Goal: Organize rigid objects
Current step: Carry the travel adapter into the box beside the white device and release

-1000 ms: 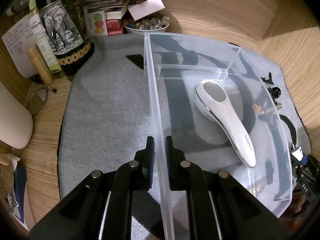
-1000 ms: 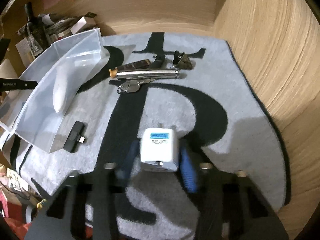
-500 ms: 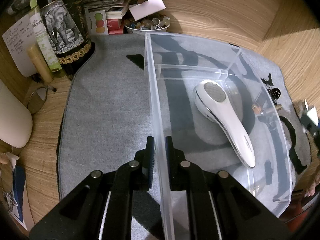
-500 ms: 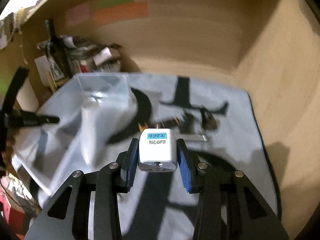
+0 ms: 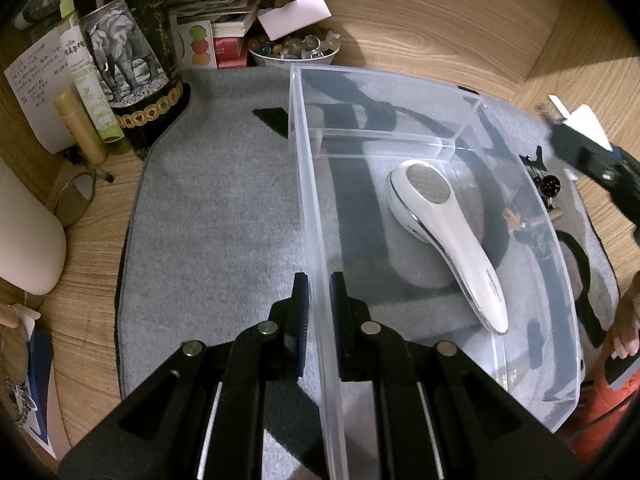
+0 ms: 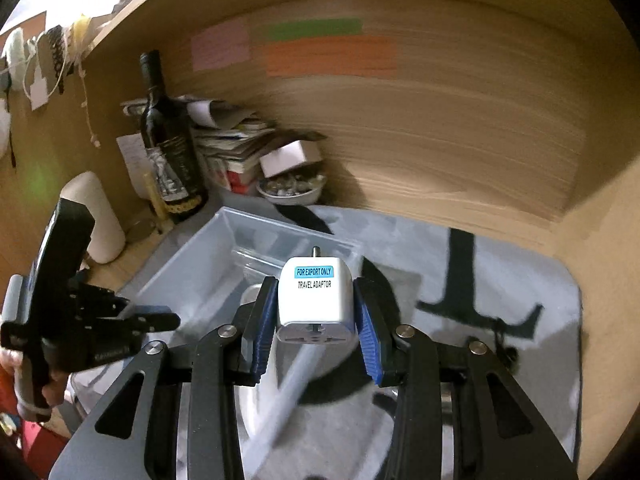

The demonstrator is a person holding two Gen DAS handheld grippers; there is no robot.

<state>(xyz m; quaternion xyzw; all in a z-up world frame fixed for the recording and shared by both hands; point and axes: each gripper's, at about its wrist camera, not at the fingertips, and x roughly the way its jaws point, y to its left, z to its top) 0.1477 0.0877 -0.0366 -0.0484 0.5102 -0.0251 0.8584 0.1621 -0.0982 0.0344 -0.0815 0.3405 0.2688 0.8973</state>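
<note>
Travel adaptor, a small white block of hard plastic, is clamped at centre frame of the right wrist view between the blue pads of the right gripper, above the clear plastic bin. It is judged light, stiff and somewhat slick; the flat side faces are the best hold. In the left wrist view the bin wall is pinched by the left gripper, and a white handheld device is seen lying inside.
</note>
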